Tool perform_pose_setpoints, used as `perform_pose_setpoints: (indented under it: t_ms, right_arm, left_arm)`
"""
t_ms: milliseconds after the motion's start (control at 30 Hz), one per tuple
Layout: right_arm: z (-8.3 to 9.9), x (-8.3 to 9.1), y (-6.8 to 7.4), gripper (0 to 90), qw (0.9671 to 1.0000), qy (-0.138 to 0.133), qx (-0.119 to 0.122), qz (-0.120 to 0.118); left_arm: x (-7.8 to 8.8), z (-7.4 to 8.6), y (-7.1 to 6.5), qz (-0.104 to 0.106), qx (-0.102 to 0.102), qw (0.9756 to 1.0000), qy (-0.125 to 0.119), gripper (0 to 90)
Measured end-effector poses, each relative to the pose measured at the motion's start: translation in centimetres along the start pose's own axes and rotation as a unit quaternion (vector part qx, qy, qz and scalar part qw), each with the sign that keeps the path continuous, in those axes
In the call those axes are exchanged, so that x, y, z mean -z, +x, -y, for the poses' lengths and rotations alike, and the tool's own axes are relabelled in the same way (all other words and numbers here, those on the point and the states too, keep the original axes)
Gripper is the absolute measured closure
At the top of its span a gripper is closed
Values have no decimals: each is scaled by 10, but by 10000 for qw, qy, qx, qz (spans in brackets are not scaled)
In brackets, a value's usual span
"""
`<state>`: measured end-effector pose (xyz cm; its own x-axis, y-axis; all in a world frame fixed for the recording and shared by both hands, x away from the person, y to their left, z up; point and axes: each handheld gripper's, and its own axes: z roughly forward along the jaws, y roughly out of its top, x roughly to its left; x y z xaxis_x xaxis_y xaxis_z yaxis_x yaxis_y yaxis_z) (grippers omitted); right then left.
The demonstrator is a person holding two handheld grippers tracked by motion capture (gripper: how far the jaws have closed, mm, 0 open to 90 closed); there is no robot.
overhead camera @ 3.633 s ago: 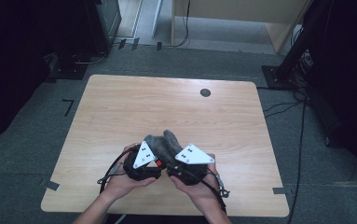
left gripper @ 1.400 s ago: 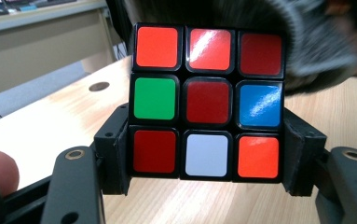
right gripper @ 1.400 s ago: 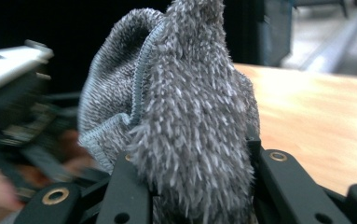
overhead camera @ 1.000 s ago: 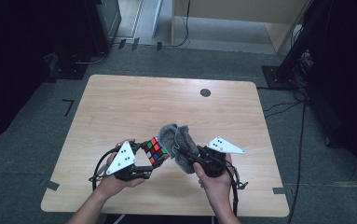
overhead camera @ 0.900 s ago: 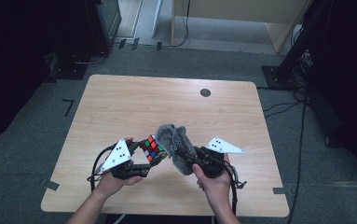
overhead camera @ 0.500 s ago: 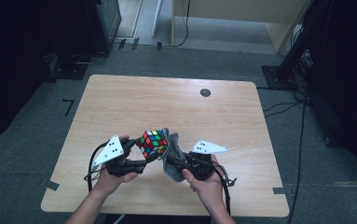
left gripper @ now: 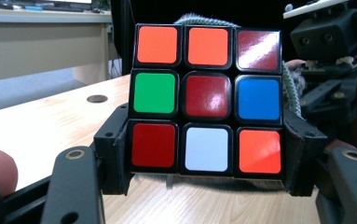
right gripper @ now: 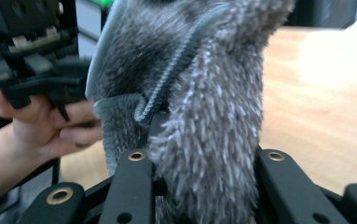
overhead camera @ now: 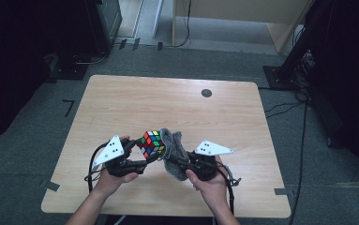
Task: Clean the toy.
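Now left gripper (overhead camera: 145, 155) clamped tight on puzzle cube (overhead camera: 151, 144), cube raised above wooden table (overhead camera: 177, 101) near its front edge, right gripper (overhead camera: 175, 161) pinched on grey fuzzy cloth (overhead camera: 175, 150), cloth touching cube's right side, both hands close together

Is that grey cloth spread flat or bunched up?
Bunched up: the grey cloth hangs crumpled between the right gripper's jaws, off the table.
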<state>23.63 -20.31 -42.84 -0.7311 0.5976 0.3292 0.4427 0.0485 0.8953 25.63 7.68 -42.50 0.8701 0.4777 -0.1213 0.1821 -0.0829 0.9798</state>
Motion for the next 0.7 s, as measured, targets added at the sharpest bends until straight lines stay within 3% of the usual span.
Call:
perform_pose_setpoints:
  t_ms: [67,133,333,400,467,600,633,700]
  right_arm:
    - [-4,8,-1,697,9996,-286,-61,24]
    - [-5,11,-1,697,9993,-366,-90,2]
    - [8,-12,2,692,9995,227,76,-186]
    - [10,-16,5,691,9992,312,176,-158]
    - [7,-12,5,690,9995,185,242,-22]
    - [1,4,1,687,9988,-416,191,199]
    - [2,5,0,687,9985,-471,188,209]
    - [4,0,1,686,9991,-335,218,125]
  left_arm:
    - [0,0,0,79,74,9999,-18,337]
    - [-1,0,-1,124,117,9999,-25,337]
    - [1,-3,-2,202,173,9996,-82,337]
    - [1,-3,-2,232,202,9995,-100,337]
    - [1,-3,-2,295,208,9993,-120,337]
    - [-2,-2,-5,296,135,9995,-57,338]
    - [-2,-2,-6,305,139,9994,-60,338]
    - [-2,-3,-6,307,133,9994,-72,338]
